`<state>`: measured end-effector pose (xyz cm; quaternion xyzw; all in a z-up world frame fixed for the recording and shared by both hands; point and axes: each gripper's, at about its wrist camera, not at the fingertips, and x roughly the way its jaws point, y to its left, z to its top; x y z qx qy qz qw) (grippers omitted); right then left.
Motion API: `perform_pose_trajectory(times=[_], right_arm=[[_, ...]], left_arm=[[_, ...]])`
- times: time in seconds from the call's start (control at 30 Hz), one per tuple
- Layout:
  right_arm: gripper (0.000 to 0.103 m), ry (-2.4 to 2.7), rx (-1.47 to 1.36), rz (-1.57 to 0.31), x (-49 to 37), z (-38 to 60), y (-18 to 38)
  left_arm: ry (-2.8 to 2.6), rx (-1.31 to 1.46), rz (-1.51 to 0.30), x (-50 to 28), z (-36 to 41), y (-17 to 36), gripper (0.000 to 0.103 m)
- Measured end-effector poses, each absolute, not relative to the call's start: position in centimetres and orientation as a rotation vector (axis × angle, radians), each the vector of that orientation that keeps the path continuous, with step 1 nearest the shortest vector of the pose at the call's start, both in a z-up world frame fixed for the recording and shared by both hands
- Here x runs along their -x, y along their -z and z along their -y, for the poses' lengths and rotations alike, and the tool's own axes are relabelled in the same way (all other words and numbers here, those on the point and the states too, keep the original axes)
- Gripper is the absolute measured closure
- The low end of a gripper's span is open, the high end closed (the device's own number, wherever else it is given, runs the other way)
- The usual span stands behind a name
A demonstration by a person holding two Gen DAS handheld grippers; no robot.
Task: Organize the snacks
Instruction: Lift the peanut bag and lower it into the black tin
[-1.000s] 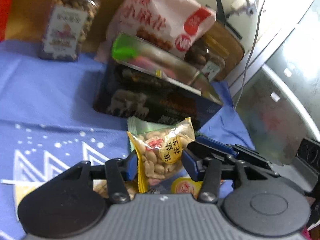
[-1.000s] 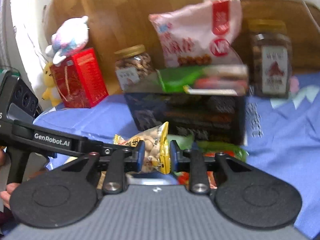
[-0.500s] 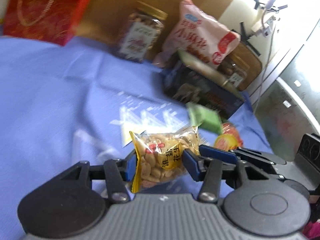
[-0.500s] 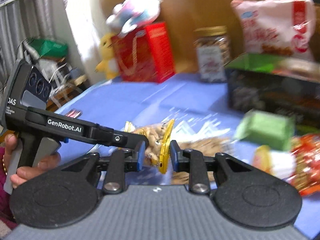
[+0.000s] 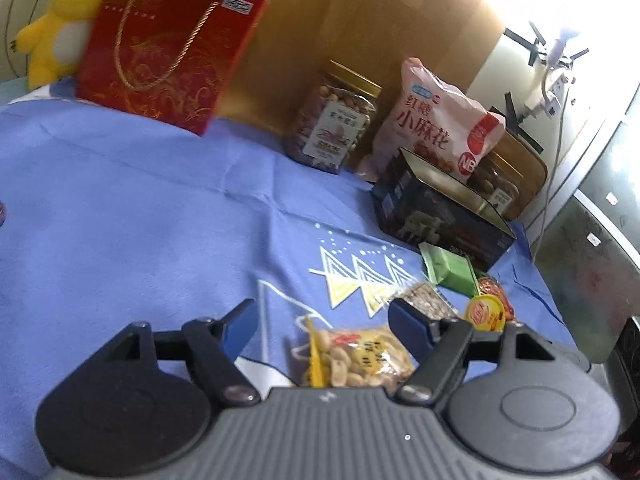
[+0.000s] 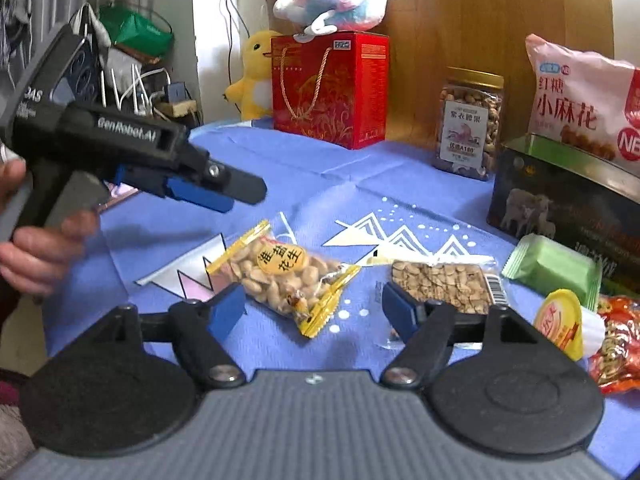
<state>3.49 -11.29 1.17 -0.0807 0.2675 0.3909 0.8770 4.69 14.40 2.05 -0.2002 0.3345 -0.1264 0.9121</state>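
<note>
Your left claw [image 5: 322, 326] is hanging with its fingers spread wide, gripping nothing. Your right claw [image 6: 314, 310] is gaping too, while your left hand [image 6: 38, 248] is squeezing the handle.

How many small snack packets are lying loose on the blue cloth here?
5: peanut packet nearest the grippers, nut bar beside it, green packet by the dark box, yellow-lidded cup, red packet at right edge. Others may be hidden.

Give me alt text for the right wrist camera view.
The right gripper, open, hovers over a yellow-edged peanut packet lying on a blue cloth. The left gripper hangs above to the left; a peanut brittle bar, green packet and dark tin sit right.
</note>
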Motion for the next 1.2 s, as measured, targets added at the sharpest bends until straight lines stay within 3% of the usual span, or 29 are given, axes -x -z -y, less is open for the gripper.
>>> perform_pose_trajectory(times=[0.57, 0.73, 0.97, 1.2], right_arm=[[0.025, -0.832, 0.257, -0.607, -3.8, 8.2, 0.1], [0.025, -0.853, 0.267, -0.614, -3.7, 7.4, 0.3], [0.053, -0.854, 0.282, -0.572, -3.0, 7.1, 0.1], [0.058, -0.837, 0.23, -0.543, -3.2, 8.2, -0.4]], left_arm=[[0.354, 0.376, -0.722, -5.0, -12.7, -0.1, 0.028], [0.364, 0.371, -0.737, -5.2, -12.3, 0.4, 0.032], [0.367, 0.361, -0.734, -5.0, -11.8, 0.1, 0.037], [0.396, 0.337, -0.686, -4.6, -10.7, -1.6, 0.037]])
